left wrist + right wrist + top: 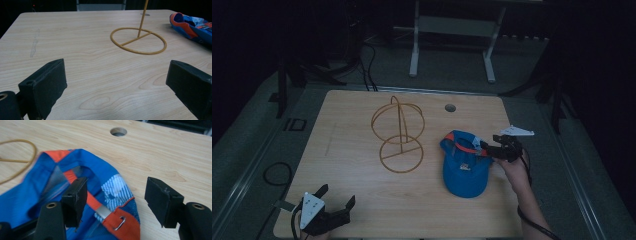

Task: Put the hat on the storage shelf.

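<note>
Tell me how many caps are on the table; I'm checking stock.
1: a blue cap lies right of the wire stand, at the right gripper.

Bare wood lies open across the table's (352, 200) left half and near edge — a gripper passes freely there. The wire stand (399, 135) rises mid-table, the blue cap (464, 167) just right of it — only a narrow lane between them.
</note>
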Motion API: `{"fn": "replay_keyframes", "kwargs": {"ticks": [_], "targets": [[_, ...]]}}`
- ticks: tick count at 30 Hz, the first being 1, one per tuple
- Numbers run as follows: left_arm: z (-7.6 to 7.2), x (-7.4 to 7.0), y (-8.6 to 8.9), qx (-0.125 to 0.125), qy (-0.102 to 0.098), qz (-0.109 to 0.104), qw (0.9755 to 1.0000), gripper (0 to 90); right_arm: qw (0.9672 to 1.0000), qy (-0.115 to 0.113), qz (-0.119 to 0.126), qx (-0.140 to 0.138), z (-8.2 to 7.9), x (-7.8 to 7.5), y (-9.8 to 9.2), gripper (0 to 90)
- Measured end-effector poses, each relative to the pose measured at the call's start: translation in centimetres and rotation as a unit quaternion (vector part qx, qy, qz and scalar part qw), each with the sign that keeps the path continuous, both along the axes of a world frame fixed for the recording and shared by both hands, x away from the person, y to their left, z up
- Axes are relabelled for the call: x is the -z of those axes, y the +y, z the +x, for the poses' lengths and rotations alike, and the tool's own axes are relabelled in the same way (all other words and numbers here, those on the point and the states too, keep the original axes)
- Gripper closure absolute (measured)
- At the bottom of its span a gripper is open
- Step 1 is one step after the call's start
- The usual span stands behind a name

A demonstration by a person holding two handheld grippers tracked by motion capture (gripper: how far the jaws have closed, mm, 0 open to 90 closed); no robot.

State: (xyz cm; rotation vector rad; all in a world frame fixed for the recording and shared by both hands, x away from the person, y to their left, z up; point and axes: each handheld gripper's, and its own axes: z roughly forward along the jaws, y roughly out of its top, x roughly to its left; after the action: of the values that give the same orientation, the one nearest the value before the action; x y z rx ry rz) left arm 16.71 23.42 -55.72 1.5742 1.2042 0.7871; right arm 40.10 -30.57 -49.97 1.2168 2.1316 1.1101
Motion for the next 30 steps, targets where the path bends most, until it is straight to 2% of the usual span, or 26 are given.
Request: {"fn": "replay_keyframes", "kwargs": {"ticks": [7, 12, 17, 21, 27, 30], "targets": [[0.0, 0.1, 0.0, 0.003, 0.004, -0.004, 1.0, 3.3, 0.9998, 0.015, -0.014, 0.003, 2.3, 1.0, 0.4, 36.5], [0.0, 0.1, 0.0, 0.003, 0.004, -0.005, 1.0, 3.3, 0.9992, 0.036, -0.016, 0.013, 3.8, 2.2, 0.5, 38.0], [0.0, 0.3, 0.0, 0.007, 0.007, -0.007, 0.9999, 3.4, 0.998, 0.058, -0.022, 0.009, 4.7, 3.3, 1.0, 39.7], [0.1, 0.3, 0.1, 0.006, 0.007, -0.009, 0.9999, 3.4, 0.9959, 0.071, -0.055, 0.001, 4.9, 4.2, 1.8, 44.2], [0.0, 0.3, 0.2, 0.004, 0.008, -0.009, 0.9999, 3.4, 0.9941, 0.067, -0.085, -0.002, 4.7, 5.1, 2.5, 60.5], [0.0, 0.2, 0.2, 0.003, 0.007, -0.01, 0.9999, 3.4, 0.9943, 0.062, -0.086, -0.01, 4.5, 5.3, 2.6, 73.4]]}}
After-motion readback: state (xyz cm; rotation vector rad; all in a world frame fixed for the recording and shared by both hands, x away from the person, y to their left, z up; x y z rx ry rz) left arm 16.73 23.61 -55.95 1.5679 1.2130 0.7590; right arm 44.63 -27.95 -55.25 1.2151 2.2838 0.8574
